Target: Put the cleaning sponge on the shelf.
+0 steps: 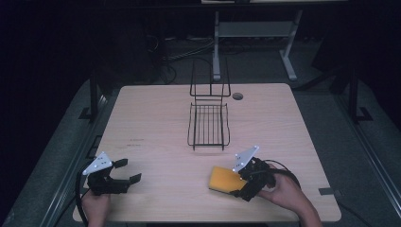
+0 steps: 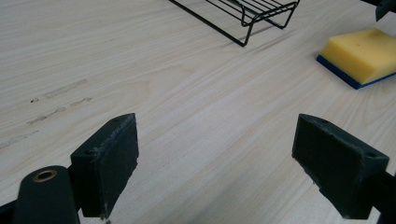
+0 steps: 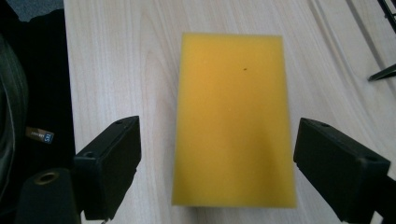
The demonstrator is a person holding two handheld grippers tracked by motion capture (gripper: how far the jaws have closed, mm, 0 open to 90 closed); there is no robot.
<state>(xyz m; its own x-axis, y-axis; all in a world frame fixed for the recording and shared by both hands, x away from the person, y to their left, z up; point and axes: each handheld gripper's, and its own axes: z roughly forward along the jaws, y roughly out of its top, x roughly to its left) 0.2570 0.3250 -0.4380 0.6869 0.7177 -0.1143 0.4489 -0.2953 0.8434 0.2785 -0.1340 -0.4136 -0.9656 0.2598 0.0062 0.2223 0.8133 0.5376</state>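
Spreading across most of the high view, the pale wooden worktop (image 1: 156, 123) carries everything here, with a small round grey grommet (image 1: 238, 96) near its far edge and a few faint dark scuff marks (image 1: 136, 141) on its left half. A black wire rack (image 1: 208, 124) sits at the middle of the far half, its flat basket part lying toward the person and a tall looped back standing upright at the far end; in the left gripper view one corner of the rack shows at the top, standing on short wire feet.

Near the front right, a yellow sponge (image 1: 224, 180) lies flat on the wood. The left gripper view shows a thin blue layer under the yellow foam, against the worktop. In the right gripper view the sponge runs lengthwise away from the camera, with a tiny dark speck on its top face.

The right claw (image 3: 217, 163) is spread wide, one jaw on each side of the sponge's near end, and neither jaw touches the foam. A hand (image 1: 283, 193) holds this claw from the front right edge, a black cable looping behind it.

The left claw (image 1: 126, 171) rests near the front left corner, well apart from the sponge, jaws parted wide with bare wood between them. The person's other hand (image 1: 96, 206) grips it from below.
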